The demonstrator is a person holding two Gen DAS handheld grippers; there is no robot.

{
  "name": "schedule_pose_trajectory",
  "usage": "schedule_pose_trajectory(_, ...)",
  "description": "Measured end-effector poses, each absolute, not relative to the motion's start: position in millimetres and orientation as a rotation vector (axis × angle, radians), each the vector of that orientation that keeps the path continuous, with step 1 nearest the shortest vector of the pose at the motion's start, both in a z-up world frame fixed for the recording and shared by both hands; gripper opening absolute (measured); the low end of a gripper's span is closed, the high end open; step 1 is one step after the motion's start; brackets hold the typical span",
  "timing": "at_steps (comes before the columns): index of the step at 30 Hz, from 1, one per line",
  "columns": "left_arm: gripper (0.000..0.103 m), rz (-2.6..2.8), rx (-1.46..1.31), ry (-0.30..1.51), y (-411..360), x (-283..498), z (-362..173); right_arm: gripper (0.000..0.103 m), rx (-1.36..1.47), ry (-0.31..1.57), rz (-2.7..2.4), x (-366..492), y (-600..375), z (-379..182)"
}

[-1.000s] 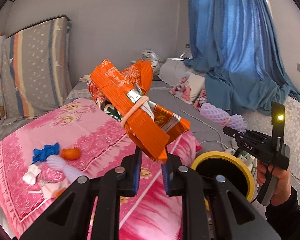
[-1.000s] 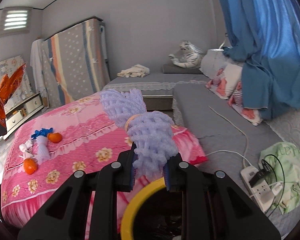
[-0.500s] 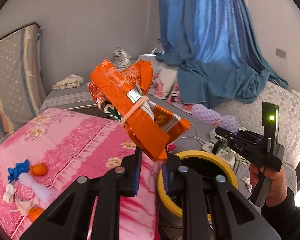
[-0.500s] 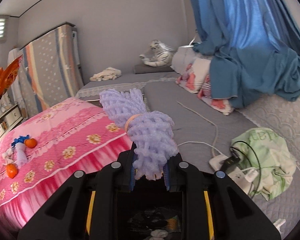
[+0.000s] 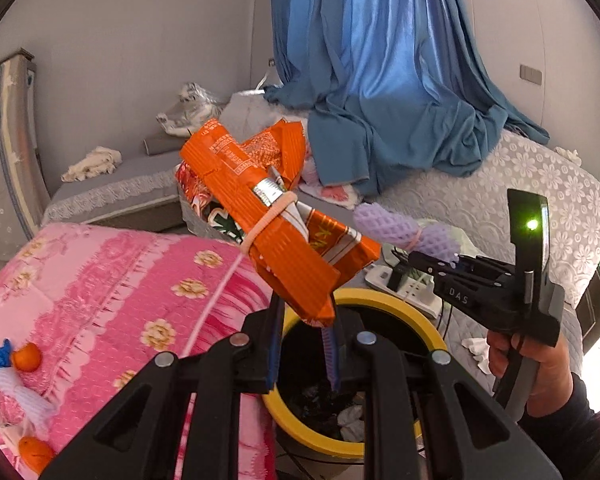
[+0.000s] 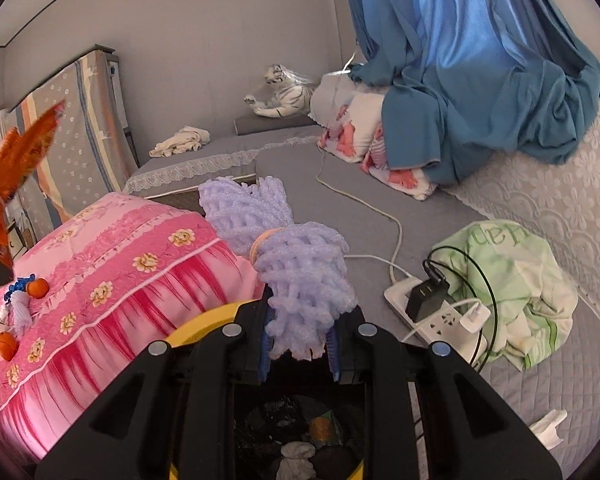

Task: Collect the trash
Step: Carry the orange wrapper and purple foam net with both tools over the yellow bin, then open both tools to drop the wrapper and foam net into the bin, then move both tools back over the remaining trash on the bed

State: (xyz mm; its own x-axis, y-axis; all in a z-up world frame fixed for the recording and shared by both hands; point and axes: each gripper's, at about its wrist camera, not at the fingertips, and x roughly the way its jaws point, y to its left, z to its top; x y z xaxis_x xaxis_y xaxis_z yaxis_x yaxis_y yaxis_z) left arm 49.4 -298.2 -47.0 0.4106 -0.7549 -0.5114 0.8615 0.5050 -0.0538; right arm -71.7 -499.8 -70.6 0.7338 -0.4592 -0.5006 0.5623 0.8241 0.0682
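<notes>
Over yellow-rimmed black bin (image 5: 384,298) | left gripper (image 5: 302,346) clamping banded orange foil wrapper (image 5: 272,216), right gripper (image 6: 300,338) clamping purple foam net (image 6: 296,264) | unreleased; bed litter (image 6: 16,312) remaining

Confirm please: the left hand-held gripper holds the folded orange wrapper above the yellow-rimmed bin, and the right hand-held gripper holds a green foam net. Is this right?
Not quite. The foam net in the right hand-held gripper is pale purple, not green, as the right wrist view shows. The rest stands: the left hand-held gripper holds the folded orange wrapper above the yellow-rimmed bin.
</notes>
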Motion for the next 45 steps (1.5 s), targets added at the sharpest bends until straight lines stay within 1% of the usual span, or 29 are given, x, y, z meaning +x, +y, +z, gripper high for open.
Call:
schedule_pose_trajectory(13, 0.017, -1.076, 0.290, 0.659, -340, 61, -105, 0.021, 0.292, 0.603, -0.546, -69, -511, -105)
schedule_pose_trajectory(23, 0.018, -1.108, 0.260, 0.750, -350, 73, -130, 0.023, 0.320, 0.655, -0.522, -63, -515, -119)
schedule_pose_trajectory(25, 0.027, -1.100, 0.256, 0.745, -349, 73, -130, 0.025, 0.322, 0.657, -0.520, -63, -516, -119)
schedule_pose_trajectory(27, 0.046, -1.091, 0.243, 0.740, -346, 75, -130, 0.030, 0.311, 0.662, -0.526, -62, -517, -120)
schedule_pose_trajectory(29, 0.053, -1.079, 0.223, 0.743, -342, 78, -129, 0.040, 0.307, 0.665, -0.539, -62, -518, -119)
schedule_pose_trajectory(30, 0.055, -1.074, 0.218, 0.746, -341, 80, -129, 0.041, 0.311, 0.664, -0.545, -63, -519, -119)
schedule_pose_trajectory(33, 0.056, -1.054, 0.206, 0.748, -334, 86, -127, 0.044, 0.318, 0.661, -0.552, -64, -521, -118)
schedule_pose_trajectory(35, 0.058, -1.036, 0.192, 0.748, -325, 91, -125, 0.055, 0.316, 0.654, -0.558, -64, -521, -116)
schedule_pose_trajectory(36, 0.059, -1.029, 0.186, 0.746, -321, 93, -123, 0.057, 0.315, 0.649, -0.555, -64, -521, -115)
schedule_pose_trajectory(38, 0.060, -1.008, 0.179, 0.734, -310, 98, -120, 0.057, 0.308, 0.636, -0.548, -64, -518, -110)
schedule_pose_trajectory(41, 0.067, -0.969, 0.156, 0.712, -288, 105, -112, 0.058, 0.295, 0.617, -0.517, -59, -510, -104)
schedule_pose_trajectory(43, 0.068, -0.937, 0.139, 0.694, -270, 111, -105, 0.058, 0.278, 0.607, -0.485, -52, -501, -98)
schedule_pose_trajectory(44, 0.071, -0.924, 0.132, 0.686, -262, 113, -102, 0.058, 0.262, 0.597, -0.456, -47, -492, -95)
schedule_pose_trajectory(45, 0.077, -0.906, 0.126, 0.678, -254, 115, -99, 0.058, 0.254, 0.593, -0.440, -43, -488, -93)
